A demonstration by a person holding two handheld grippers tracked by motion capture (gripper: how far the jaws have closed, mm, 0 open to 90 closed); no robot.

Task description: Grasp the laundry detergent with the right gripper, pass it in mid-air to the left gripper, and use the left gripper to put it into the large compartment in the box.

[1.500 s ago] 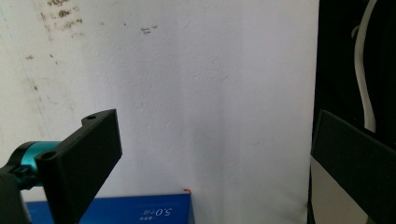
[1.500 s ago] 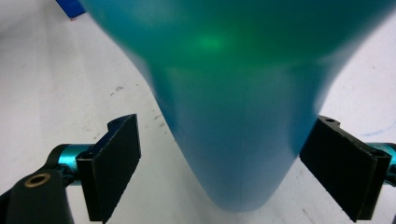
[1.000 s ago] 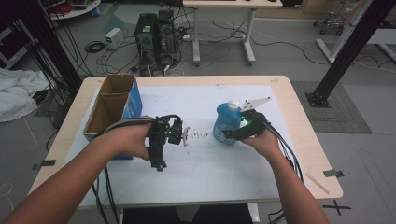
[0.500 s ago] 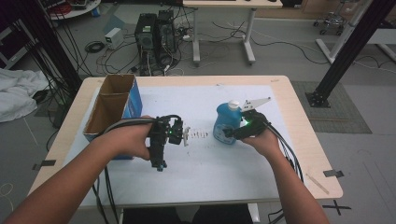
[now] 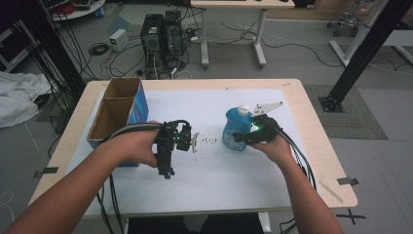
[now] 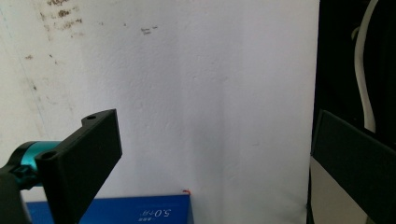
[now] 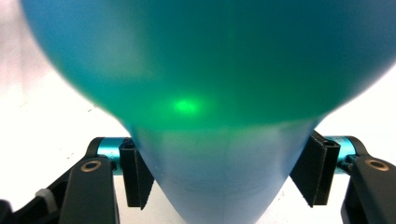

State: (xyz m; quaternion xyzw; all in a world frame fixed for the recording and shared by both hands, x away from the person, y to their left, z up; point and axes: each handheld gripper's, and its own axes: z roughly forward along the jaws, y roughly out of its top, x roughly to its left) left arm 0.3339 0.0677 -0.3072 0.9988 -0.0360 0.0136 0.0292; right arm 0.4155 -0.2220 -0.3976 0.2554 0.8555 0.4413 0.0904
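The left gripper (image 6: pixel 210 163) is seen with its jaws set wide apart and nothing between them. A white sheet (image 6: pixel 205 84), marked with small dark specks, lies beyond. A blue box (image 6: pixel 140 212) is seen at the bottom edge.

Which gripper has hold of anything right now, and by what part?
The right gripper clamps the blue bottle across the narrow part of its body, one jaw on each side. The left gripper holds nothing; its jaws stand open over the white table cover.
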